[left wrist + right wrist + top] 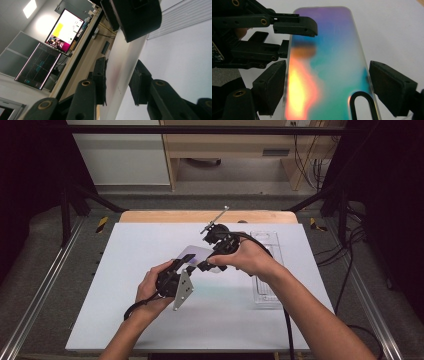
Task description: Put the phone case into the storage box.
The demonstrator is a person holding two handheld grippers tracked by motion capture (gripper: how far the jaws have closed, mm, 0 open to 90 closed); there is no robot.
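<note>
High view: a thin, iridescent translucent plate (pixel 196 254) is held above the middle of the white worktop (pixel 125 285), between two hand-held grippers. The left hand-held gripper (pixel 184 262), gripped by the left hand (pixel 152 290), is seen at the plate's near-left edge; the right hand-held gripper (pixel 206 265), gripped by the right hand (pixel 252 257), is met at its right side. A clear plastic tray (pixel 267 285) is seen lying along the right edge of the worktop.

In the left gripper view the plate (pixel 125 65) is seen edge-on, passing between the left hand-held gripper's (pixel 120 83) jaws; the jaws are partly open, one pad lying against the plate, the other just apart from it. Monitors (pixel 65 31) are seen in the background.

In the right gripper view the plate (pixel 327 65) is shown flat, its long edges running between the right hand-held gripper's (pixel 327 87) jaws, which are set wide, close beside both edges; whether contact is made cannot be told. The left hand-held gripper (pixel 287 41) is seen at the plate's left edge.
</note>
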